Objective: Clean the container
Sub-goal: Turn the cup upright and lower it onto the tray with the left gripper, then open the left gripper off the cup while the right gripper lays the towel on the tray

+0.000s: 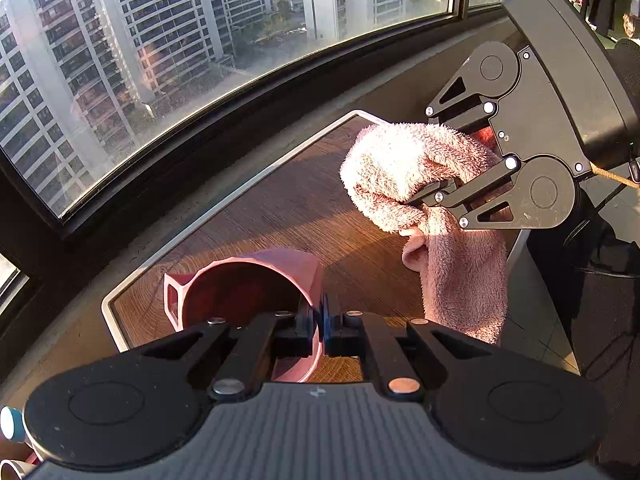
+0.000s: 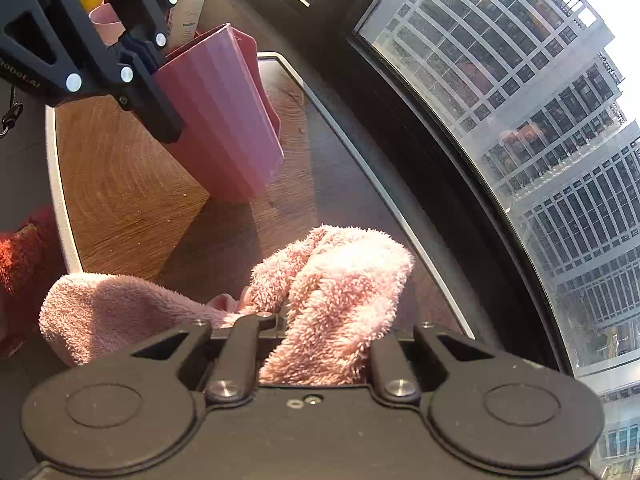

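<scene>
While the pink cup (image 1: 248,292) sits at 6 o'clock in the left wrist view, tilted with its mouth toward the camera, the left gripper (image 1: 321,322) clamps its rim, jaws nearly closed on the thin wall. The cup hangs above a wooden tray (image 1: 280,208). At 2 o'clock the right gripper (image 1: 424,196) pinches a fluffy pink cloth (image 1: 400,168), jaws closed into the pile, one end drooping down. In the right wrist view, a bottle (image 2: 188,4) and a small pink beaker (image 2: 106,20) stand behind the cup at 11 o'clock. A window (image 1: 160,40) curves beyond.
</scene>
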The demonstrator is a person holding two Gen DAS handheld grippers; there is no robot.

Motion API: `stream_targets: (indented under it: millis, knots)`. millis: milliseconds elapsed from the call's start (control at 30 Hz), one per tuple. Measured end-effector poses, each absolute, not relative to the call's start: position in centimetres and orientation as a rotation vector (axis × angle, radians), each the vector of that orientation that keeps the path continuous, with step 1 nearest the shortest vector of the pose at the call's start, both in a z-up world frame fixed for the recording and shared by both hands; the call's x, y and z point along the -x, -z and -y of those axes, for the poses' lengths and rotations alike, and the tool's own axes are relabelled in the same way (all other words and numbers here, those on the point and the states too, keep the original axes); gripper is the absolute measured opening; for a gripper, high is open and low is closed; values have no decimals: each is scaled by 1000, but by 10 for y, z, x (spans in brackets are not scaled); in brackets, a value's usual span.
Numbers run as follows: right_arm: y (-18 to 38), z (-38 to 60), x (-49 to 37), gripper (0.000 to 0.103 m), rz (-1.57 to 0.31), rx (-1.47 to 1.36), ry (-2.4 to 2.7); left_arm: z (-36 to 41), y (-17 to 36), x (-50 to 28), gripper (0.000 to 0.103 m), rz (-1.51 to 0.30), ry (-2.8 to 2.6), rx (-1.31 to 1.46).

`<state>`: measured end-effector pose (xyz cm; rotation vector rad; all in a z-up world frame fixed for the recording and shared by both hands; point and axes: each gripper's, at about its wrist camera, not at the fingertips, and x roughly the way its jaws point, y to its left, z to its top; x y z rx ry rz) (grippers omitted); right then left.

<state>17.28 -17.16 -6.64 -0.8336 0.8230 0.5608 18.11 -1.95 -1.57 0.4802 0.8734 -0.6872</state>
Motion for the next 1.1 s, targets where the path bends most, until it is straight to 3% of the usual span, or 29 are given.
stream_targets:
  millis: [500,700,933,967,1067,1100]
  knots:
    - [62,223,-196,21,-848,554,-446,61,12,-217,7,-940,712,-665]
    - [60,223,-199,35,-838,500,-441,69,10,-218,9,-954,721,-684]
    - [44,225,-192,63,-796,470,-437,63,2,-212,13,-963,670,-629]
    - [41,227,-190,63,-788,460,-438,62,0,-211,14,-963,662,-619]
    - [29,230,-181,69,-767,425,-429,57,-5,-206,37,-958,636,-575]
    - [25,230,-177,71,-760,419,-429,55,-7,-203,52,-949,628,-561]
